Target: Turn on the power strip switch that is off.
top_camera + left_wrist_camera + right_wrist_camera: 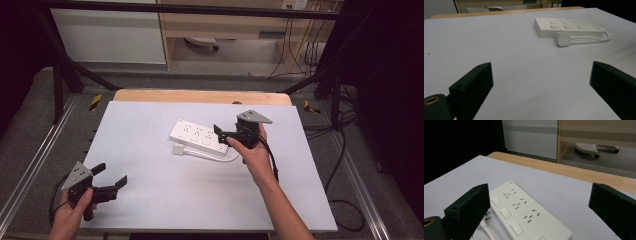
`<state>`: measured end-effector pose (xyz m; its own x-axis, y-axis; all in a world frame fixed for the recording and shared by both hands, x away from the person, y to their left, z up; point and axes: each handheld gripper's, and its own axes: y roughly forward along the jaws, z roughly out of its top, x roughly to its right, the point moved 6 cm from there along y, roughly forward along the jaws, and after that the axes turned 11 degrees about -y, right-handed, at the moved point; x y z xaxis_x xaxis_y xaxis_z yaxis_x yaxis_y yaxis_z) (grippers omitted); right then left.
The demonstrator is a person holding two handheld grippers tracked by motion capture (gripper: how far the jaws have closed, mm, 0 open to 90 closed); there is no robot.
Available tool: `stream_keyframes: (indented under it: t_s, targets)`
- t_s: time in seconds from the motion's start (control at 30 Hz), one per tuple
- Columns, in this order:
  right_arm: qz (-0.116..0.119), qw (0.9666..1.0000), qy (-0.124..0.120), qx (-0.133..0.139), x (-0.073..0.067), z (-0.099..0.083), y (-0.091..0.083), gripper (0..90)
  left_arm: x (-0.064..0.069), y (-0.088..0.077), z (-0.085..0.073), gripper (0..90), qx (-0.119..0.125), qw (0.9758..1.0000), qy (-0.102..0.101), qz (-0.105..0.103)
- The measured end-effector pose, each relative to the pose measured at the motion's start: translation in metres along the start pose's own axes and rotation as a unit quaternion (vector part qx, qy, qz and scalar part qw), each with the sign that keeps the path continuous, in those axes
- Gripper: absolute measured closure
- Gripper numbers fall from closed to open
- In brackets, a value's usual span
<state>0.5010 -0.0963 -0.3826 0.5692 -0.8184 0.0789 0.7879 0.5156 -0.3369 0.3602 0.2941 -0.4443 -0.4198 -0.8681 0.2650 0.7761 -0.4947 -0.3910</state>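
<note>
My left gripper (pixel 111 176) sits at 7 o'clock near the table (pixel 150 200) edge, jaws spread, nothing in them. Right gripper (pixel 220 134) at 1 o'clock, jaws wide apart, just above the white power strip (pixel 197 135)'s right end; its plug (pixel 179 149) lies beside the strip, at center.

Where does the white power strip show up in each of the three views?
High view: the power strip lies centre, right of the middle, just left of the right gripper.
Left gripper view: upper right, far across the table.
Right gripper view: lower centre, close, between the jaws.
Shared landmark: the white plug on its looped cable, beside the strip.
</note>
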Motion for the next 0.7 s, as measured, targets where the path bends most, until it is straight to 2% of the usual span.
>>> stream_keyframes:
  t_s: [0.27,0.7]
  targets:
    - [-0.013,0.9999,0.000,0.009,0.012,-0.005,-0.015,3.9,0.001,0.000,0.000,5.0,0.000,1.0000,0.001,0.000]
    - [-0.017,0.9997,0.007,0.019,0.026,-0.018,-0.040,4.3,0.001,0.000,0.000,5.1,0.000,1.0000,0.001,0.001]
